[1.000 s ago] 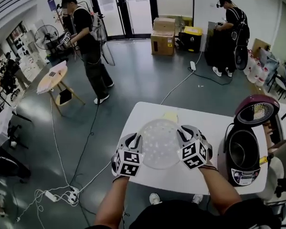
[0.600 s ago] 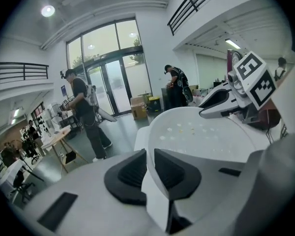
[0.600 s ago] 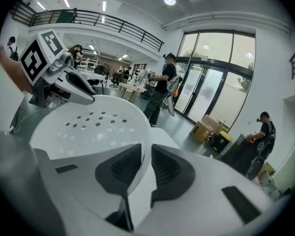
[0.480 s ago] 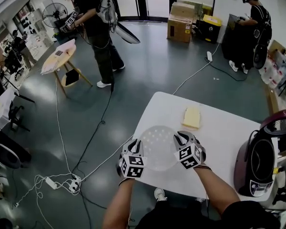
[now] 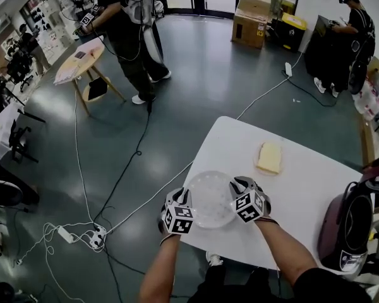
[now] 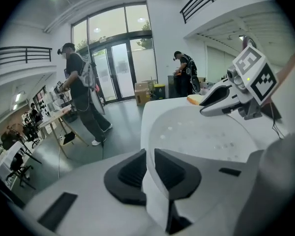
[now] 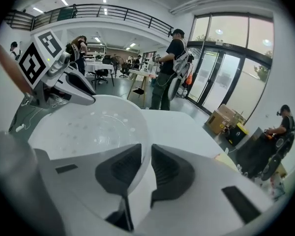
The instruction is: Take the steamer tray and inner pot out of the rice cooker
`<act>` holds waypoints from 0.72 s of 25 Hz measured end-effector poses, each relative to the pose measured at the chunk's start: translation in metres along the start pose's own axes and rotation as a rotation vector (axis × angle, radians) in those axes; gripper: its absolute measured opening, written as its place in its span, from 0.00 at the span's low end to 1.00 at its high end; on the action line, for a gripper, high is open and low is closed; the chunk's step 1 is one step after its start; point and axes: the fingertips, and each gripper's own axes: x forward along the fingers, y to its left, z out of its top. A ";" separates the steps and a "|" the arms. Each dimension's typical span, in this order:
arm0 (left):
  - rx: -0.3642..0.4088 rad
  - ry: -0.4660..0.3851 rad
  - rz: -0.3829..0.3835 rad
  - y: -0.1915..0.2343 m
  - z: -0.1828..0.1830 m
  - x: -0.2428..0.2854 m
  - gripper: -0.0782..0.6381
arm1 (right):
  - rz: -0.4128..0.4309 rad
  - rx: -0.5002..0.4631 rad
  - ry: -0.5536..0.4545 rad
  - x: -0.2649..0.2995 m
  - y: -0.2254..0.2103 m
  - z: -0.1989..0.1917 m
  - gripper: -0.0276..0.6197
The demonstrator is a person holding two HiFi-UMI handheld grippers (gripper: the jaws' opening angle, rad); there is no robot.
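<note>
The white desk carries the open rice cooker at its right edge. The inner pot, not visible from here, presumably waits inside it. The translucent steamer tray is at the desk's near-left corner, well clear of the cooker; whether it touches the surface I cannot tell. Each tool is clamped on an opposite side of the rim, left tool and right tool, likely to keep the shallow tray level. A yellow pad lies nearer the far edge.
</note>
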 end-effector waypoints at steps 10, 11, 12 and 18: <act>-0.074 -0.101 0.050 0.005 0.018 -0.036 0.45 | -0.038 0.025 -0.078 -0.032 -0.007 0.017 0.32; -0.071 -0.129 0.050 0.003 0.028 -0.048 0.48 | -0.049 0.029 -0.102 -0.047 -0.009 0.024 0.32; -0.069 -0.161 0.048 0.000 0.040 -0.061 0.49 | -0.062 0.030 -0.129 -0.064 -0.011 0.032 0.33; -0.067 -0.365 0.033 -0.029 0.123 -0.142 0.54 | -0.154 0.022 -0.325 -0.177 -0.032 0.078 0.38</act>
